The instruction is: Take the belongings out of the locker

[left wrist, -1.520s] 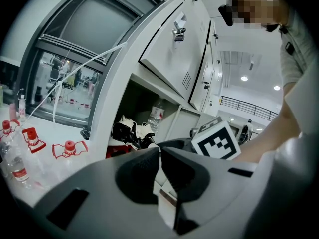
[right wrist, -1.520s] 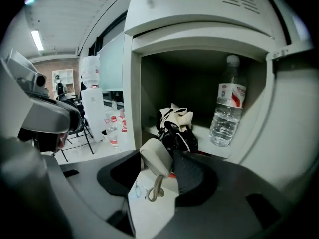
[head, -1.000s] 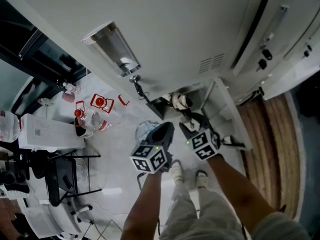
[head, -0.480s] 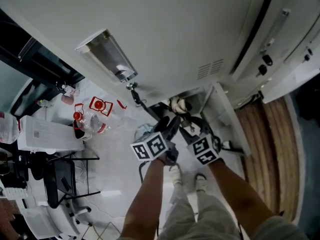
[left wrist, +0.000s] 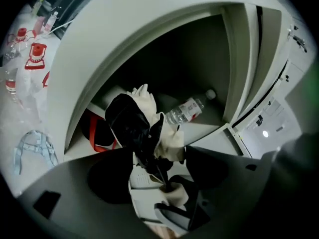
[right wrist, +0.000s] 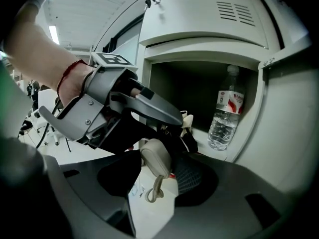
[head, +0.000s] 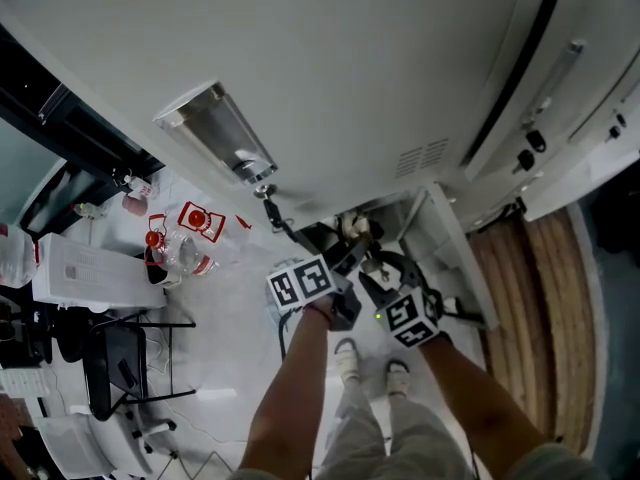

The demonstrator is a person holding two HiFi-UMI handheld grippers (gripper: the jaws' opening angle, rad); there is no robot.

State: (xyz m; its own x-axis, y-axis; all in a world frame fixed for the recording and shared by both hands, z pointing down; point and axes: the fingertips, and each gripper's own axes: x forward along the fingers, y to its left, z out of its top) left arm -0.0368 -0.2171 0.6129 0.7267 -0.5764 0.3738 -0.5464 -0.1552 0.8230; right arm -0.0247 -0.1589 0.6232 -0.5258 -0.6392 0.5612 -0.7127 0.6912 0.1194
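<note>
The low locker (head: pixel 420 203) stands open, seen from above in the head view. A black and cream bag (left wrist: pixel 134 123) hangs at its mouth, with a white tag below it. My left gripper (left wrist: pixel 154 158) is shut on the bag's black fabric. My right gripper (right wrist: pixel 157 161) is shut on the bag's beige handle (right wrist: pixel 153 158), from which a cord loop dangles, and the left gripper (right wrist: pixel 112 106) shows just above it. Inside, a clear water bottle (right wrist: pixel 224 116) stands at the right and a black item with red straps (left wrist: pixel 98 132) lies at the left.
The locker's door (head: pixel 455 253) hangs open to the right, beside wooden flooring (head: pixel 545 298). On the white floor to the left lie red-capped bottles in plastic (head: pixel 180 240), a white box (head: pixel 85 268) and a black chair (head: pixel 115 358). My feet (head: pixel 345 353) stand close below.
Both grippers have moved forward to the locker's mouth. The left one went from over the floor to the bag, and the two now sit close together on it.
</note>
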